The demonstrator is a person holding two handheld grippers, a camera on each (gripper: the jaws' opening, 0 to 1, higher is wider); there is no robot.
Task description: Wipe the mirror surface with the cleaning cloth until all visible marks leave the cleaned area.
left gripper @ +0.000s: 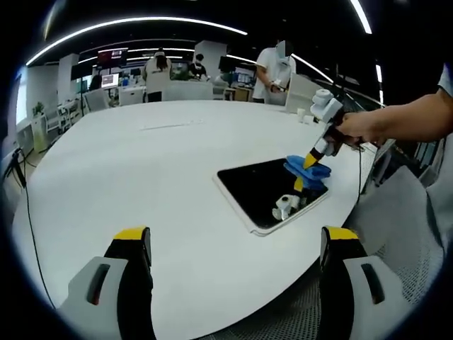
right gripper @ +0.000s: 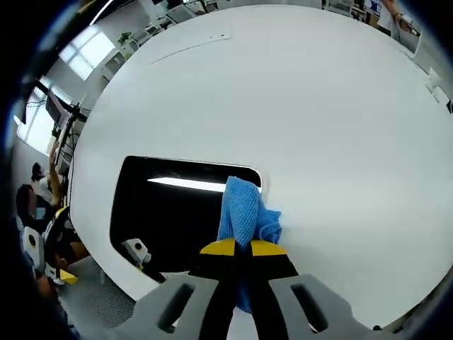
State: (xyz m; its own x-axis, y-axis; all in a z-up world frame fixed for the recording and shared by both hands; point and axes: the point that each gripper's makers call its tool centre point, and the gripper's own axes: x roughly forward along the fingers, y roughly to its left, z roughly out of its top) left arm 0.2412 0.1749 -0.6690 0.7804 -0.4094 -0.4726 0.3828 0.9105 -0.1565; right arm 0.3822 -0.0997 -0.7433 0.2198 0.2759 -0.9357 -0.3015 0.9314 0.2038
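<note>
**Right gripper presses the cloth on the mirror's edge**

Left gripper view: the left gripper (left gripper: pixel 236 248) hangs above the near edge of the white surface (left gripper: pixel 141 170), its jaws spread wide with nothing between them. Beyond it the dark mirror (left gripper: pixel 265 190) lies flat on the surface. The right gripper (left gripper: pixel 309 160), held by a person's hand (left gripper: pixel 354 127), comes down onto the mirror's far corner with the blue cleaning cloth (left gripper: pixel 308 170) bunched under its tips. People stand at desks well beyond the mirror.

Right gripper view: the right gripper (right gripper: pixel 236 249) has its jaws closed tight on the cleaning cloth (right gripper: pixel 244 212). The cloth rests at the mirror's (right gripper: pixel 170 212) edge, overlapping the white surface (right gripper: pixel 283 99) beside it. The mirror's glass reflects a bright light strip.
</note>
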